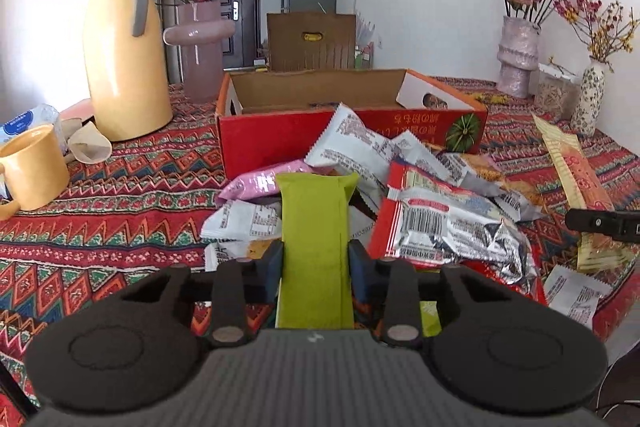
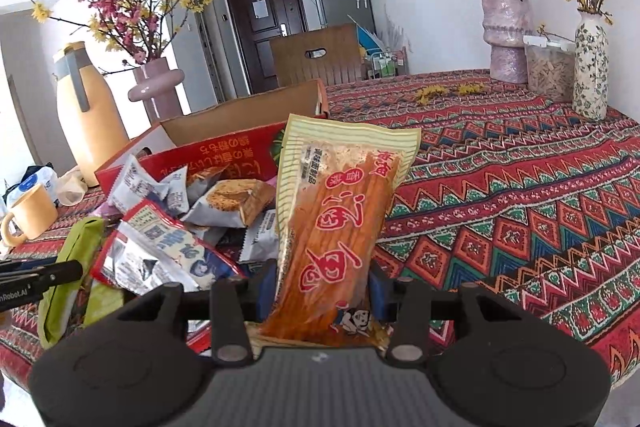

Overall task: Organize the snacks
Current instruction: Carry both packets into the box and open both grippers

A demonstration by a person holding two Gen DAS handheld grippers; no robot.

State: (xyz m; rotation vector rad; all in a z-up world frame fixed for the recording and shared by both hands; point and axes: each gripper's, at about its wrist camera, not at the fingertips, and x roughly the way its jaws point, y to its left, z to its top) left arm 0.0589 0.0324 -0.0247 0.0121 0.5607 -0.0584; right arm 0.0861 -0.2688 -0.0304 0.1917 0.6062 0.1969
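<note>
A red zigzag-patterned cloth (image 2: pixel 520 195) covers the bench, with vases of flowers (image 2: pixel 505 31) along its far edge and a dark door (image 2: pixel 266 27) beyond. The left gripper (image 1: pixel 316 259) has its jaws clamped on a green snack packet (image 1: pixel 316 227); the right gripper (image 2: pixel 322 287) grips an orange snack-stick packet (image 2: pixel 336 219).

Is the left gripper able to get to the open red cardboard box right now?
Probably yes. The left gripper is shut on a green snack packet, and the open red cardboard box sits straight ahead beyond the pile of snack packets, nothing standing between above the pile.
</note>
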